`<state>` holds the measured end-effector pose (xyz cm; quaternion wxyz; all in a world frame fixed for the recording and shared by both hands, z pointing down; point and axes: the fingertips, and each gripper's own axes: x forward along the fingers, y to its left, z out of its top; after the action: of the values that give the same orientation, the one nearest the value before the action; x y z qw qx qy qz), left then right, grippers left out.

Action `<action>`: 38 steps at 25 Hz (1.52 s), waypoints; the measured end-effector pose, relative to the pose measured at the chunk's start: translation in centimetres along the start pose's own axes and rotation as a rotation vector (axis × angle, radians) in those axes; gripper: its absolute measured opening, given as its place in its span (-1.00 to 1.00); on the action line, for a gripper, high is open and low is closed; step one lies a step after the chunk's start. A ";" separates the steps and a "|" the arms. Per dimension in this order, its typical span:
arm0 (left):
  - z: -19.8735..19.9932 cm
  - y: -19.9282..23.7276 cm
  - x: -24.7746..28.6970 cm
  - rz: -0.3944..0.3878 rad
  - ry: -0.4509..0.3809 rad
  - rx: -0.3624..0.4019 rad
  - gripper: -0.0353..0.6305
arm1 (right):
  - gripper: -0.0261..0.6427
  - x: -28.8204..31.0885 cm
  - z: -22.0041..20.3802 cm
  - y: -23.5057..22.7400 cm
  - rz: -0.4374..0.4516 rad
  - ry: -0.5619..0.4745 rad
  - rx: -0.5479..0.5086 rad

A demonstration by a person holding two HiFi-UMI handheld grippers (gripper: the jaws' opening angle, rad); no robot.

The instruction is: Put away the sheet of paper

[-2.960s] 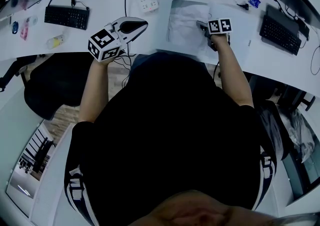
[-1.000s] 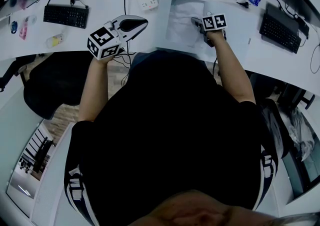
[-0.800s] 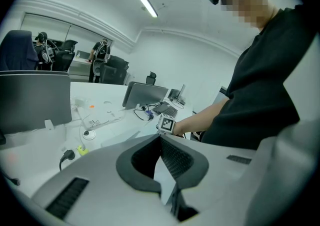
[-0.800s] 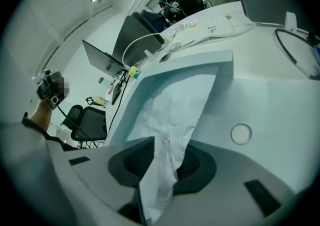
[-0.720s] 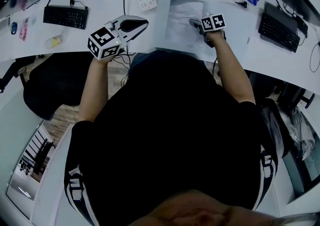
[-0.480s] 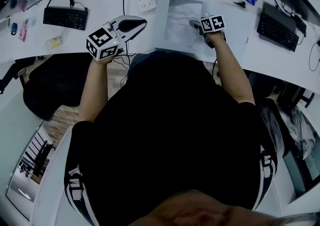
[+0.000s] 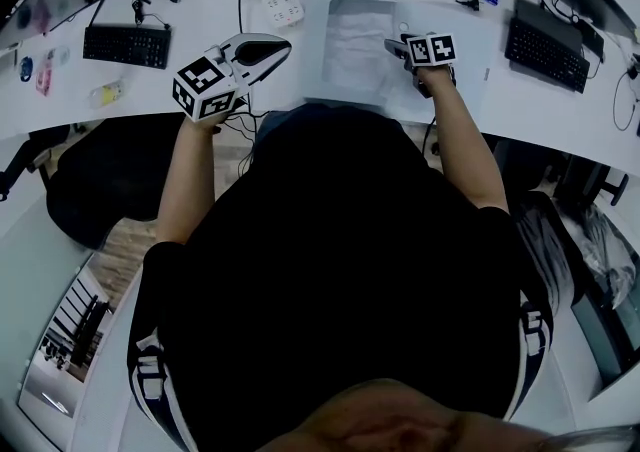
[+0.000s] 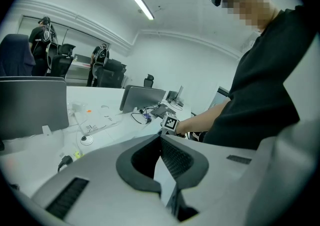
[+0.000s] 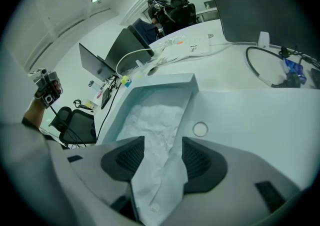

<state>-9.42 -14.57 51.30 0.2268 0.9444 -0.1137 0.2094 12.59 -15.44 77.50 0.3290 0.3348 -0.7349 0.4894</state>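
The head view is dim and blue-tinged: the white counter [image 7: 200, 15] is brightest, the person's black shirt [image 7: 340, 270] a flat dark mass. In the gripper views a ceiling strip light [image 8: 140, 2] gives even light. Soft shadows mark creases in the sheet of paper [image 9: 155, 120]. Straight edges bow toward black corners.

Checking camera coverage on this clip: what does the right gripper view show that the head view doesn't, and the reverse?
Only the right gripper view: the right gripper's jaws stand apart, just opened, with the paper's near end loose between them. Only the head view: the person's torso and right arm. Both: the crumpled paper lying in the tray, and the left gripper off to its left.
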 end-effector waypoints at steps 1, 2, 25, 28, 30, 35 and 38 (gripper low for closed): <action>0.1 -0.1 0.1 -0.004 0.000 0.005 -0.83 | -0.24 -0.3 0.0 -0.1 -0.004 -0.006 0.002; 0.3 -0.2 0.2 -0.008 -0.001 0.010 -0.83 | -0.24 -0.7 0.0 -0.2 -0.008 -0.012 0.004; 2.5 -3.0 2.2 -0.074 -0.005 0.099 -0.83 | -0.34 -11.3 2.9 3.4 -0.067 -0.282 -0.097; 2.7 -3.6 2.4 -0.079 -0.007 0.106 -0.83 | -0.46 -12.8 3.3 4.6 -0.062 -0.327 -0.118; 2.7 -4.0 2.5 -0.083 -0.008 0.111 -0.83 | -0.53 -13.8 3.6 5.1 -0.073 -0.354 -0.135; 2.6 -5.0 2.7 -0.087 -0.008 0.120 -0.83 | -0.64 -15.5 3.7 6.3 -0.083 -0.404 -0.167; 2.4 -5.5 2.5 -0.083 -0.011 0.123 -0.83 | -0.65 -16.0 3.6 7.2 -0.074 -0.421 -0.181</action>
<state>-4.63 -11.21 48.34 0.1760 0.9616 -0.0625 0.2012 15.12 -13.95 59.85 0.2148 0.4252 -0.8154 0.3288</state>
